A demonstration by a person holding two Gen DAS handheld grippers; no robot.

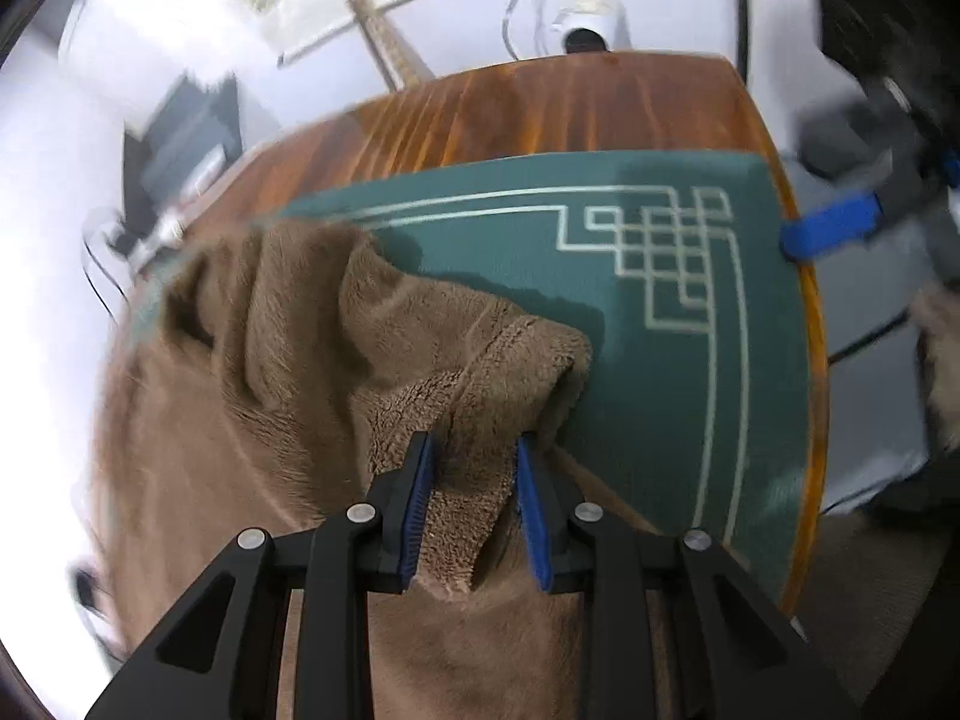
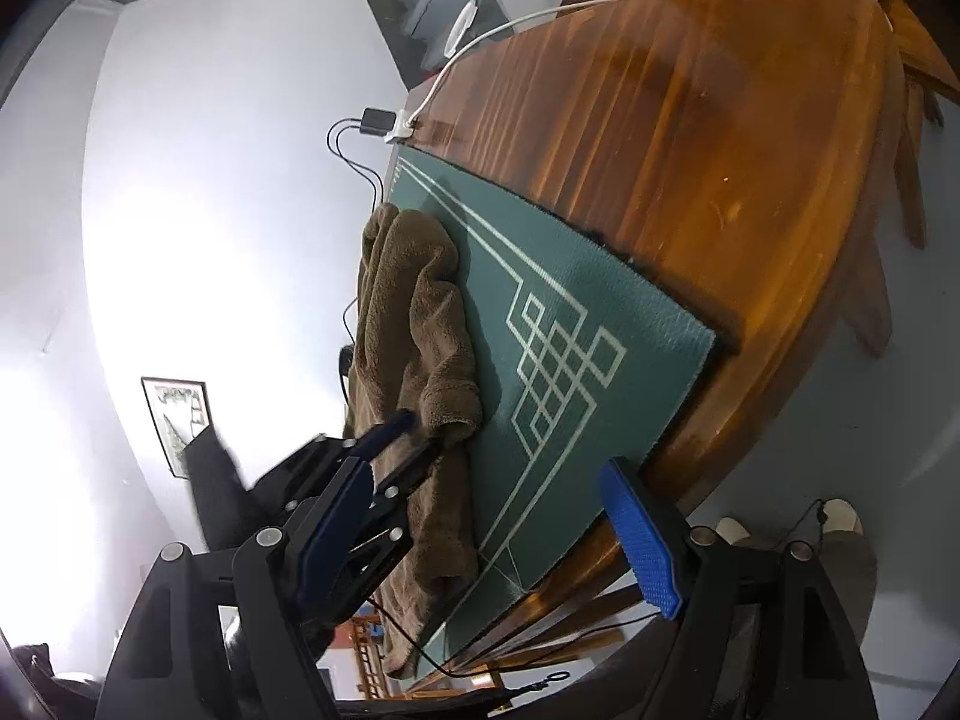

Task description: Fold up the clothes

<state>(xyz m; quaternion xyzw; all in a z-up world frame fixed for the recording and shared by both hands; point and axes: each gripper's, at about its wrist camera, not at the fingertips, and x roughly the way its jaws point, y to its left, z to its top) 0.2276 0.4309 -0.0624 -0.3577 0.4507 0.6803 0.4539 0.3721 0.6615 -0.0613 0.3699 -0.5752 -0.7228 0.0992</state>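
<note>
A brown fleece garment (image 1: 312,348) lies bunched on a green mat (image 1: 660,324) on a wooden table (image 1: 570,108). My left gripper (image 1: 474,450) is shut on a cuff-like fold of the garment, with the fabric pinched between its blue pads (image 1: 420,498). In the right wrist view the garment (image 2: 414,330) runs along the mat's left edge, and the left gripper (image 2: 423,432) grips it there. My right gripper (image 2: 486,516) is open and empty, off the table's near corner. One of its blue fingers (image 1: 831,225) shows at the right of the left wrist view.
The green mat (image 2: 576,312) has a white line pattern. A white cable (image 2: 480,42) and a black charger (image 2: 378,120) lie at the table's far edge. Wooden chairs (image 2: 906,138) stand beyond the table (image 2: 690,120). A small white camera (image 1: 591,30) sits behind it.
</note>
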